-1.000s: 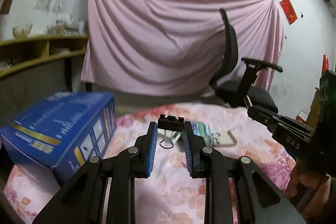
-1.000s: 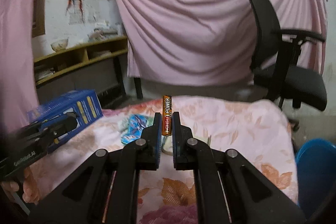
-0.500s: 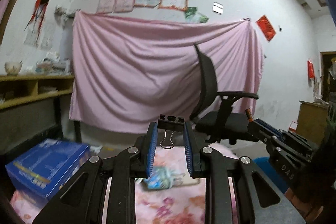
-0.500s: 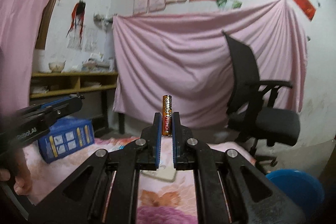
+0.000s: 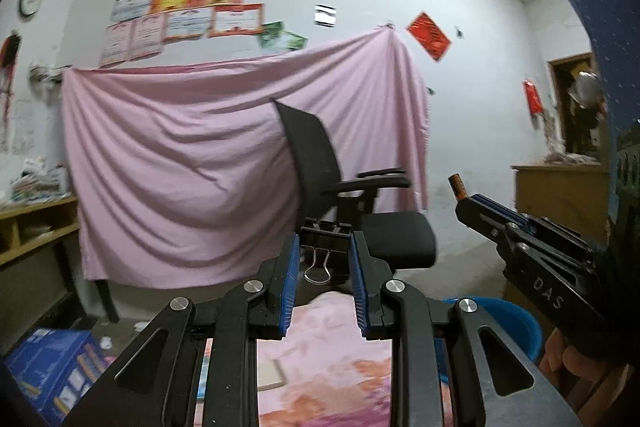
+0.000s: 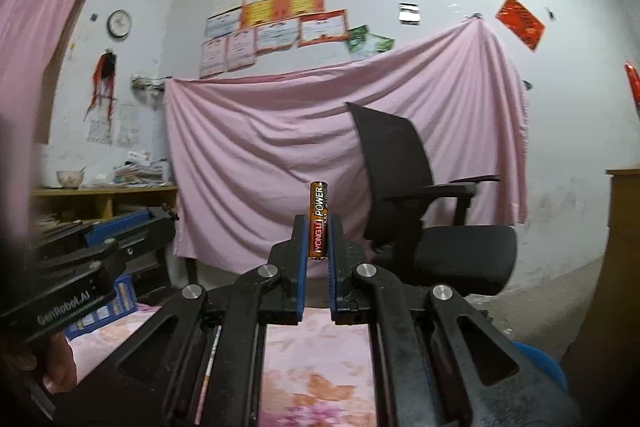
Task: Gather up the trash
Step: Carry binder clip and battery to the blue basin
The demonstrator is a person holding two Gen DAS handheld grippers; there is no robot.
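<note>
Left wrist: left tool (image 5: 325,245) pinches binder clip (image 5: 325,234); right tool (image 6: 319,227) pinches battery (image 6: 318,219), lower end hidden.

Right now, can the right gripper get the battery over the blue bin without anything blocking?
Probably yes. The right gripper is shut on the battery, held up in open air; the blue bin sits low beside the floral table, just below it, nothing between.

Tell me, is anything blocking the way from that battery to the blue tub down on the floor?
Nothing visible does. The right gripper holds the battery upright in the air, above the flowered cloth. The blue tub sits low to its right, beyond the cloth's edge. The left gripper, clamping a binder clip, is off to the other side.
</note>
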